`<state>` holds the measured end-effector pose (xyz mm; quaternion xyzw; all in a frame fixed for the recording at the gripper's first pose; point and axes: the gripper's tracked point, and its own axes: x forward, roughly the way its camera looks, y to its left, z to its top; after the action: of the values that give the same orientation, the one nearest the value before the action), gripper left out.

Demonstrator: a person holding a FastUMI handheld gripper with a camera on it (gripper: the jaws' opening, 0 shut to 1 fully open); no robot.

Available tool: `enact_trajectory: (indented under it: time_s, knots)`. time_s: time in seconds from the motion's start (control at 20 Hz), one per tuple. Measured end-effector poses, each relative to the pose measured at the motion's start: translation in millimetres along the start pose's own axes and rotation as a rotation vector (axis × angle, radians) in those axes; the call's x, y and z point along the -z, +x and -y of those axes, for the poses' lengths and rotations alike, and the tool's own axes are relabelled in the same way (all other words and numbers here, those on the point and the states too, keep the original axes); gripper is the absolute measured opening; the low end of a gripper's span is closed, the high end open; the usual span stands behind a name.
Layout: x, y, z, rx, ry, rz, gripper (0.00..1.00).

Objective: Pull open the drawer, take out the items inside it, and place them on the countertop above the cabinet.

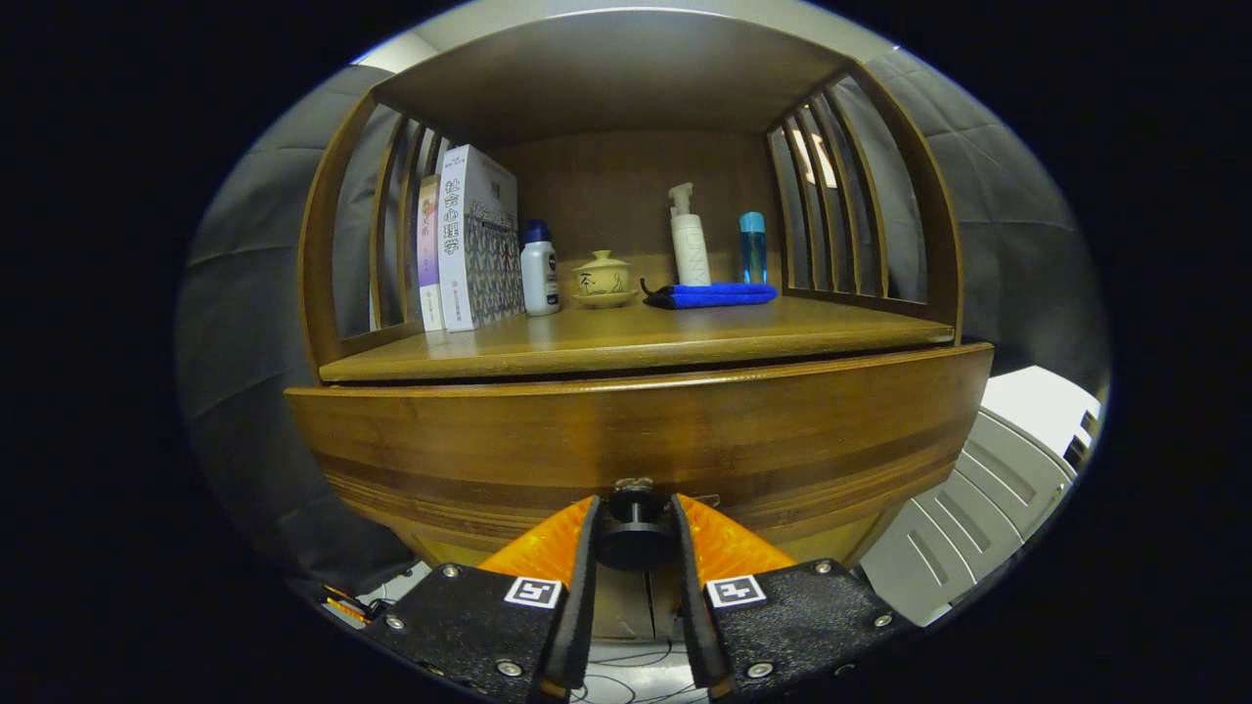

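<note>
One wooden cabinet [626, 430] stands here, with one drawer [636, 440] carrying one dark round knob [636, 533]. On the single countertop [626, 337] I count two books [469, 240] standing upright, three bottles [540, 269] in all, one lidded cup on a saucer [602, 279], and one folded blue cloth [719, 294]. One gripper [636, 528] is here, its two fingers either side of the knob.

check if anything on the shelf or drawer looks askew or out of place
Nothing stands out. The books, bottles and lidded cup stand upright on the shelf, and the blue cloth lies folded. The drawer front sits level, with the gripper fingers on either side of its knob.
</note>
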<state>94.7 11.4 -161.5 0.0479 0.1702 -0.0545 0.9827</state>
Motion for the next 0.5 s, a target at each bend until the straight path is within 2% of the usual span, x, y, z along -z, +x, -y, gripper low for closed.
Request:
enact_trajectory:
  time_s: [0.5]
  knots:
    - [11.3,-36.1,4.5,0.032,0.002,-0.024,0.39]
